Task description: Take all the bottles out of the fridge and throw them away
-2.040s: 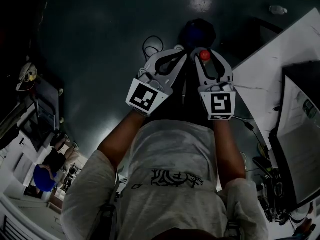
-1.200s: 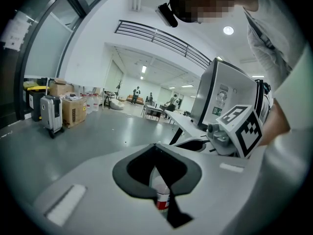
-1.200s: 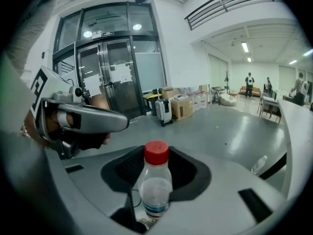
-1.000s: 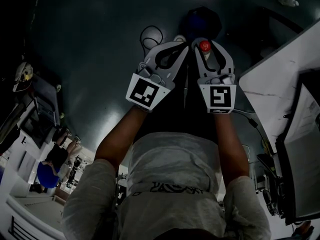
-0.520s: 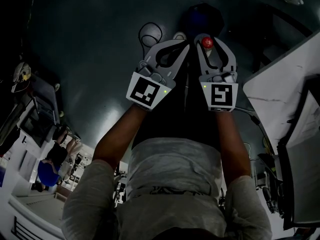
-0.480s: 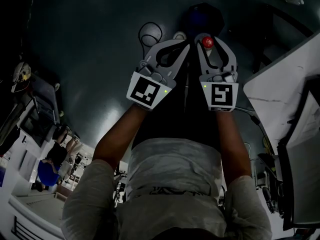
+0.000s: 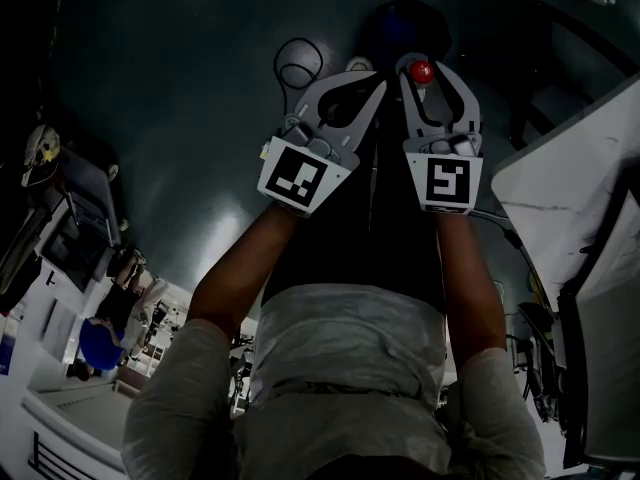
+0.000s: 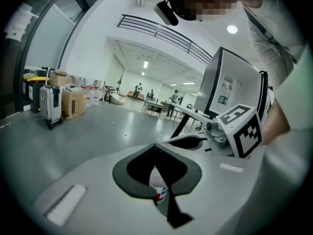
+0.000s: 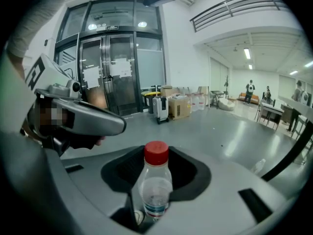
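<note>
— Well, what is each hand carrying?
— The right gripper [image 9: 156,155] has its fingers closed on a clear red-capped bottle [image 9: 155,182]. The bottle stands upright in the dark pads, with its neck and cap above them.
— And the other?
— The left gripper [image 8: 155,148] is closed too. Its fingertips meet, and a labelled bottle [image 8: 159,189] sits in the oval gap behind them, with a red and blue band on it. I cannot make out its cap there.
— Where are the two bottles, then?
— Out in front of the person, side by side over the dark floor [image 7: 190,118]. Each is in its own gripper, and both arms are stretched forward. The two grippers are close together.
— What lies under them?
— A coil of cable [image 7: 295,63] is on the floor just left of the left fingertips. A dark round thing [image 7: 405,28] shows beyond both tips, and I cannot tell what it is. A white table [image 7: 565,183] stands to the right.
— Anything further off?
— Glass doors [image 9: 110,77], a suitcase [image 8: 50,104] and cardboard boxes [image 8: 73,102] by the wall, well apart from the hands.
</note>
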`<state>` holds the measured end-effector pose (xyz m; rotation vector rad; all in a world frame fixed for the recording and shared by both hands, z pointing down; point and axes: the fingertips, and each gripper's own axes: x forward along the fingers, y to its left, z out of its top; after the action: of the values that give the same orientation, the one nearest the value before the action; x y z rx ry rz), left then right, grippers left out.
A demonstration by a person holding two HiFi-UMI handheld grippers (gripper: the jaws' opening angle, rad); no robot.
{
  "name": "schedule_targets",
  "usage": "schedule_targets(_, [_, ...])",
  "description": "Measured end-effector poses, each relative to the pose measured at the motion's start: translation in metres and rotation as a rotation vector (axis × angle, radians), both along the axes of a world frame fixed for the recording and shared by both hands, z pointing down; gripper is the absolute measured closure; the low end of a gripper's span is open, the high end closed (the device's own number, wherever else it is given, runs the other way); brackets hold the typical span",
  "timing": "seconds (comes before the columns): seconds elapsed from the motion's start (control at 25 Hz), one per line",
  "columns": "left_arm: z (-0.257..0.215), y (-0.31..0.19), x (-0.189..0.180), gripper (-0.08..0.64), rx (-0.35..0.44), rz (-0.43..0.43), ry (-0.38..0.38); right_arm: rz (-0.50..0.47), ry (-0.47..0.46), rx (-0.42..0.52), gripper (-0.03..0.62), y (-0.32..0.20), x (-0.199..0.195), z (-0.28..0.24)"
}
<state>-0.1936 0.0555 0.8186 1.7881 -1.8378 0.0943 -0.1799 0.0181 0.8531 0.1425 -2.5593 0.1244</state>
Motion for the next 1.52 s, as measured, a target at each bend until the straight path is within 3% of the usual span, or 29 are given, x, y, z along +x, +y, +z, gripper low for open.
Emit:
schedule_targets(0.8, [0.006, -0.006, 0.004, 0.554, -0.006, -0.007, -0.006, 0.010, -0.003, 0.031, 0.437, -0.012, 0.008, 0.006])
schedule_targets(1.0, [0.003, -0.007, 0.007, 0.554, -0.005, -0.006, -0.002, 0.032, -0.027, -0.002, 0.437, -0.014, 0.008, 0.000])
schedule_targets(1.52, [-0.055, -0.020, -0.001, 0.554, 0.050, -0.023, -0.011, 0.021, -0.102, -0.014, 0.474, -0.016, -0.005, -0.072])
